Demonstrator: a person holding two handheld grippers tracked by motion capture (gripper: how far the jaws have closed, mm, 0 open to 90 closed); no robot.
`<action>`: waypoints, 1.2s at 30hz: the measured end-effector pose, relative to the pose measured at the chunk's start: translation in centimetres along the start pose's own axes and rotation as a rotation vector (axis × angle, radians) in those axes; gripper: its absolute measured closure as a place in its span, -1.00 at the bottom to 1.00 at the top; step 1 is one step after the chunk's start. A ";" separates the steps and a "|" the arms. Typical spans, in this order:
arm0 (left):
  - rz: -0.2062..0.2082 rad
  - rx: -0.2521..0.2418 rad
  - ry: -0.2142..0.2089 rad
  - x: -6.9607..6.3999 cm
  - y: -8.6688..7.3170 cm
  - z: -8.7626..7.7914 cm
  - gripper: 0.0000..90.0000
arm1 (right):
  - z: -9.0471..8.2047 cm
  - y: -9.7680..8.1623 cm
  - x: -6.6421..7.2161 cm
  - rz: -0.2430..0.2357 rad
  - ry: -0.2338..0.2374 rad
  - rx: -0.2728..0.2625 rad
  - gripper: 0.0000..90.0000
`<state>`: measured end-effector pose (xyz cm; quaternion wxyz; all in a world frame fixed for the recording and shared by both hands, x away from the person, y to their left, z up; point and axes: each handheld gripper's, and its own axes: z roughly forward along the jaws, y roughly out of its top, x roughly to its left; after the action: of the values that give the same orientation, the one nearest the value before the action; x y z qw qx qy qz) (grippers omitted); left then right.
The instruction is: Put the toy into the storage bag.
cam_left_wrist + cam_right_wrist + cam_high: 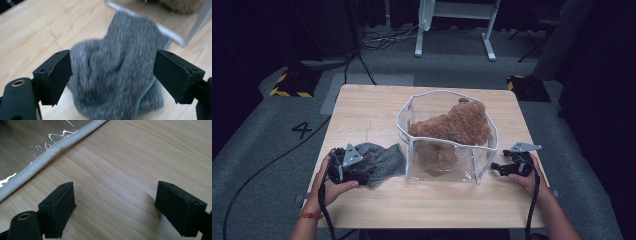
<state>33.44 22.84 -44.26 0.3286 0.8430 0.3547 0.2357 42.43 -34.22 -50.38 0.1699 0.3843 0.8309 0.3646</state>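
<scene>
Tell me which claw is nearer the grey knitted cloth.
Left. The left claw hovers right over the grey knitted cloth, jaws open on either side of it. The right claw sits beyond the clear bag, open over bare table.

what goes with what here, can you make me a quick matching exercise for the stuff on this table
Things:
1. grey knitted cloth
2. brown fuzzy cloth
3. clear bag
4. right hand-held gripper

Places or states:
A. stands open in the middle of the table
B. jaws open over bare wood
C. inside the bag
D. flat on the table between the left hand-held gripper's open jaws

Pairs: 1-D, 2-C, 3-A, 4-B
</scene>
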 end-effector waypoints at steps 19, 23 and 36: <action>-0.165 0.074 -0.081 -0.2 -7.3 1.2 -0.66 | -0.1 -0.1 0.0 0.000 -0.002 0.000 -0.64; -0.201 0.077 -0.071 -0.1 -7.5 1.1 -0.66 | -0.1 -0.1 0.0 0.002 -0.003 0.000 -0.64; -0.194 0.074 -0.070 -0.1 -7.5 1.1 -0.67 | -0.3 -0.3 0.1 0.008 -0.011 0.000 -0.64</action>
<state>30.79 26.36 -50.44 0.3309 0.8239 0.4315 0.1597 42.05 -34.36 -50.38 0.1731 0.3897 0.8283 0.3634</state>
